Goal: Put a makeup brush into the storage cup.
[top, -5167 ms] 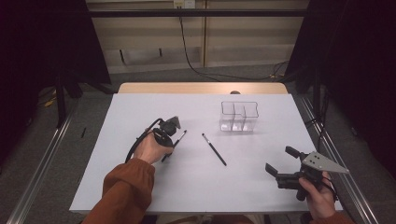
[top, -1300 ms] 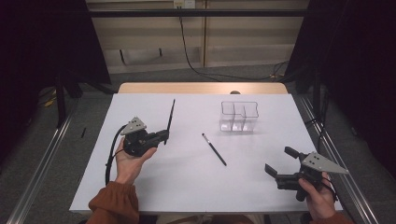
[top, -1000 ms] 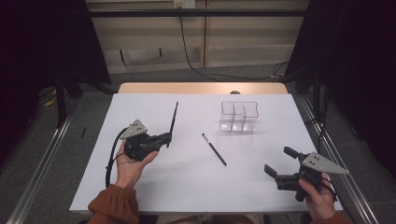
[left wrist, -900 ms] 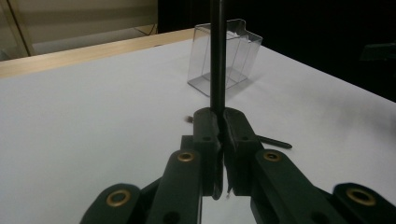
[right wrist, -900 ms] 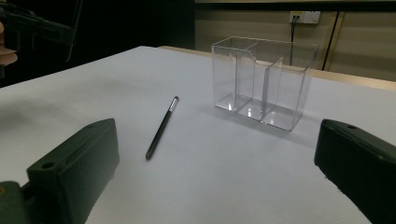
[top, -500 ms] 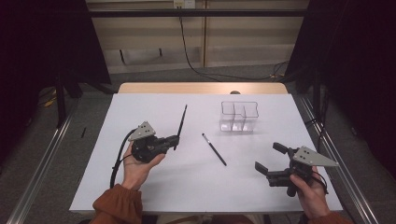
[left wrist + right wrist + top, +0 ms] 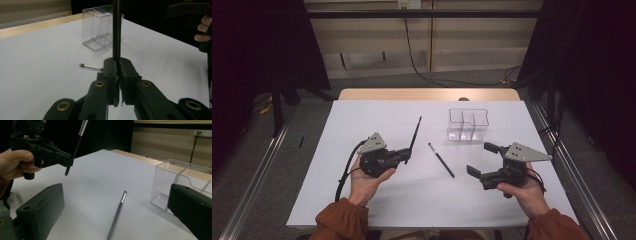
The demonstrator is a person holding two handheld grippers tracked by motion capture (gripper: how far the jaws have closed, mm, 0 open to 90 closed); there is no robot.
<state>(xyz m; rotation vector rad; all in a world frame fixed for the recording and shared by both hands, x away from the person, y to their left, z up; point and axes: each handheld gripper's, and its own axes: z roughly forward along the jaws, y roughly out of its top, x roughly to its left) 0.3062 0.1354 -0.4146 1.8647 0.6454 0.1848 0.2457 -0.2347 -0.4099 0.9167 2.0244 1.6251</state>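
While a slim black brush (image 7: 415, 132) is clamped between the closed jaws of the left gripper (image 7: 404, 156) above the table's (image 7: 362, 120) middle, nothing is held by the wide-open right gripper (image 7: 480, 160) near the right edge. A second brush (image 7: 441, 160) is seen lying between them, with a clear box (image 7: 468, 124) toward the far edge.

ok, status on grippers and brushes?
Left gripper shut on a black brush. Right gripper open. Second brush lies before clear organizer, path unobstructed.
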